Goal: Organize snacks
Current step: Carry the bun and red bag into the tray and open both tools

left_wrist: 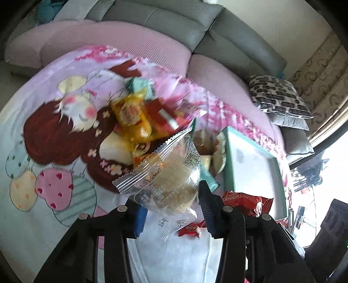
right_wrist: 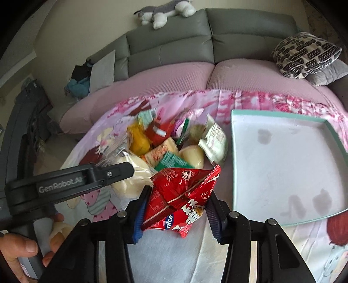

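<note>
My left gripper (left_wrist: 171, 202) is shut on a round pastry in a clear wrapper (left_wrist: 174, 174), held a little above the printed blanket. My right gripper (right_wrist: 177, 202) is shut on a crinkled red snack packet (right_wrist: 180, 191); in the left wrist view that packet (left_wrist: 245, 203) sits just right of the pastry. Beyond both lies a pile of mixed snacks (right_wrist: 169, 143), yellow, red, green and white packets. A shallow teal-rimmed white tray (right_wrist: 282, 165) rests to the right of the pile, with nothing in it. In the right wrist view, the left gripper's black finger (right_wrist: 113, 173) reaches in from the left.
A cartoon-print blanket (left_wrist: 54, 135) covers the surface. Behind it are a pink cushion (right_wrist: 165, 78), a grey sofa (right_wrist: 174, 39), a patterned pillow (right_wrist: 304, 52) at right and a plush toy (right_wrist: 165, 10). A person's hand (right_wrist: 19, 250) grips the left tool's handle.
</note>
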`<state>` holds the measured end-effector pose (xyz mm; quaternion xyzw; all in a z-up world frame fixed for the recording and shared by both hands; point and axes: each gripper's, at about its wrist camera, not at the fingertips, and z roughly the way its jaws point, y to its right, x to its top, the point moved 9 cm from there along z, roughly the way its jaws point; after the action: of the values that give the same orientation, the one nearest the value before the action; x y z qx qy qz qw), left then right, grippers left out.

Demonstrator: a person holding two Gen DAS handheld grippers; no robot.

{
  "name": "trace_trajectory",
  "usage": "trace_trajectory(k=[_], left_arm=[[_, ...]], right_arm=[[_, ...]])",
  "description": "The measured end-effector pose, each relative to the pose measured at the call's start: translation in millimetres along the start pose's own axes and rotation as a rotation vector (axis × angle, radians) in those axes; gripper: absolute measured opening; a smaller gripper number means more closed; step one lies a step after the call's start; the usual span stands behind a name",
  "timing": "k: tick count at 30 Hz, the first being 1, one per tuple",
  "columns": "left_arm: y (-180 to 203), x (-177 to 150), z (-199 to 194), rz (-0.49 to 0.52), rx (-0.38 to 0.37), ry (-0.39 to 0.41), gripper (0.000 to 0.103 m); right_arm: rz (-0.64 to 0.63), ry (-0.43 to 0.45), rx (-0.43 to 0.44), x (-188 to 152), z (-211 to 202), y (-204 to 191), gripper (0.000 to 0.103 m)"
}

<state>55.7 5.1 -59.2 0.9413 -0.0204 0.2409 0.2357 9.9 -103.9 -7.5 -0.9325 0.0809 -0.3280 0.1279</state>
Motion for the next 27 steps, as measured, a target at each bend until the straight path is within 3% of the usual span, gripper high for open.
trace_trajectory(k=[10,19,27], left_arm=[[68,35,-5,0.160,-0.013,0.052,0.046],[141,38,28,0.292,-0.074,0.025,0.046],[184,24,76,0.374,-0.110,-0.002,0.046]], right_arm=[[0.139,0.061,-0.185,43,-22,74,0.051],[0.293,0.106,-0.317,68,-33,157,0.051],[0.417,0.084,-0.433,43,-40,225,0.051]])
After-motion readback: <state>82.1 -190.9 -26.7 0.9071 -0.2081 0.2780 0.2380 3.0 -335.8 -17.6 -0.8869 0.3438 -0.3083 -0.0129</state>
